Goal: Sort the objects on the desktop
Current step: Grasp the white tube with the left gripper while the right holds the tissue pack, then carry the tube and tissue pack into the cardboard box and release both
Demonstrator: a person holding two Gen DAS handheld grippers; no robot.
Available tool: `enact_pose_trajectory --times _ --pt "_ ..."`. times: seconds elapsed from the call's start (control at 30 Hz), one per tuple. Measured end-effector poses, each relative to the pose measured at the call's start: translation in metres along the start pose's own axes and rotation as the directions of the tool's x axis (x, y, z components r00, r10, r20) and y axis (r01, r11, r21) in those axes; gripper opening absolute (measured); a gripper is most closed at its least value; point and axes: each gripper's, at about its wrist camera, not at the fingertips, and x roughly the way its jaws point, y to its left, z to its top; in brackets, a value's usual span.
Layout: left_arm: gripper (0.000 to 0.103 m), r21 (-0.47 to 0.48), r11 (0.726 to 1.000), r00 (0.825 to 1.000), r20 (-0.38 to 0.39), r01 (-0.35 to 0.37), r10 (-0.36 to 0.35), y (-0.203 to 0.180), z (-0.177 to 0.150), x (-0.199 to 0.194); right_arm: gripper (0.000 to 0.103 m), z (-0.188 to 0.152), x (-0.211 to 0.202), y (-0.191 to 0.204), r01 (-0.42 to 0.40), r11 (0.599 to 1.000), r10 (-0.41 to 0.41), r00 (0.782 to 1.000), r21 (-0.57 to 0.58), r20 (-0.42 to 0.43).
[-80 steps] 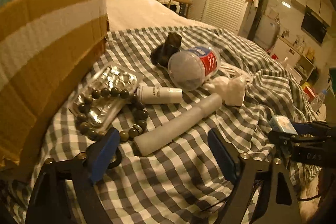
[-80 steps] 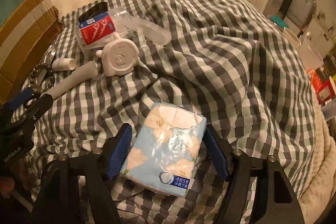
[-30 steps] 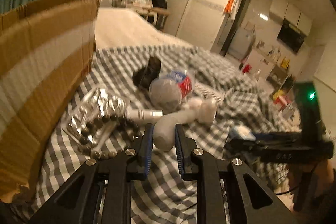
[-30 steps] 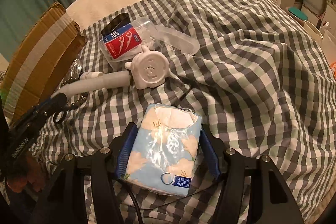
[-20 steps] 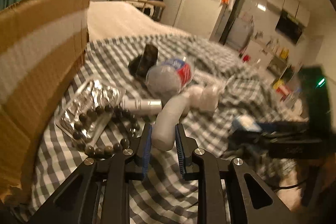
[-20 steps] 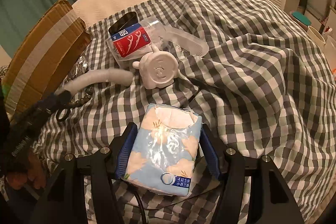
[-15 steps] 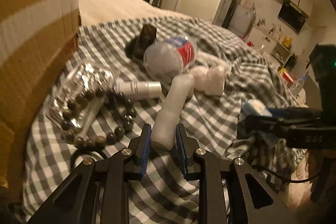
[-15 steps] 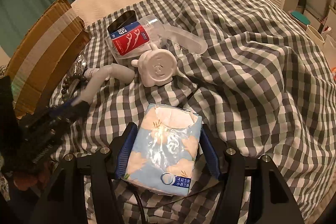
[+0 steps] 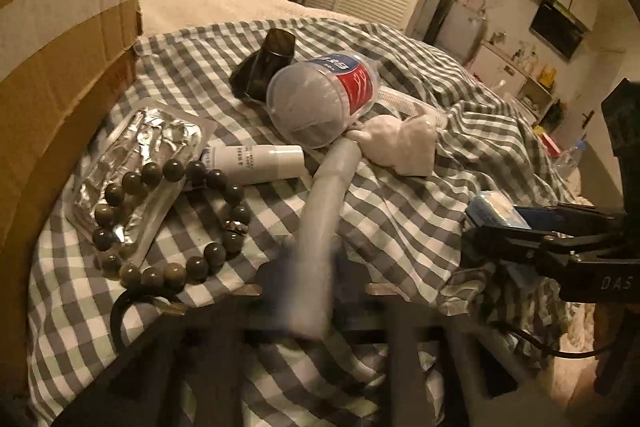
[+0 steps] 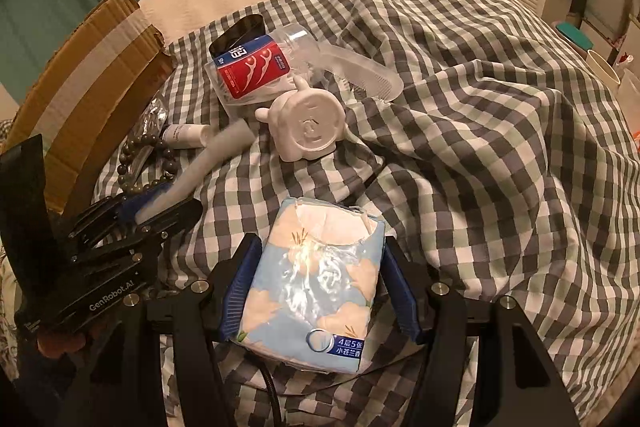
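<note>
Left gripper is clamping the white tube, cardboard box crowding its left. Right gripper is squeezing the tissue pack; open checkered cloth is lying rightward.

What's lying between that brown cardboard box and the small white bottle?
In the left wrist view, a silver foil blister pack and dark bead bracelet lie between cardboard box and white bottle.

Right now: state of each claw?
Left claw: closed on the white tube.
Right claw: closed on the tissue pack.
</note>
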Motion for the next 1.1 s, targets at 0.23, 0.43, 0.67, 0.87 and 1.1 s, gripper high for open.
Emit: enact_pose_trajectory --times 0.23,0.43,0.67,0.87,1.1 --pt "0.016 -0.028 0.999 0.995 0.089 0.038 -0.035 0.004 0.008 -0.023 0.060 0.001 -0.005 0.003 -0.003 1.000 0.004 1.000 -0.008 0.019" --pt "0.016 -0.111 0.988 0.978 0.191 0.103 -0.081 0.014 0.022 -0.053 0.060 0.007 -0.029 0.014 -0.030 0.999 0.031 0.991 -0.015 0.126" --pt "0.016 -0.138 0.986 0.943 0.330 0.092 -0.042 0.012 0.039 -0.103 0.060 0.024 -0.053 0.045 -0.111 0.991 0.124 0.971 -0.073 0.202" --pt "0.016 -0.159 0.987 0.906 0.417 0.000 0.068 0.019 0.051 -0.157 0.060 0.050 -0.084 0.094 -0.183 0.963 0.234 0.933 -0.199 0.275" --pt "0.016 -0.259 0.948 0.840 0.458 -0.187 0.291 0.034 0.058 -0.220 0.060 0.085 -0.104 0.158 -0.226 0.906 0.339 0.894 -0.359 0.294"
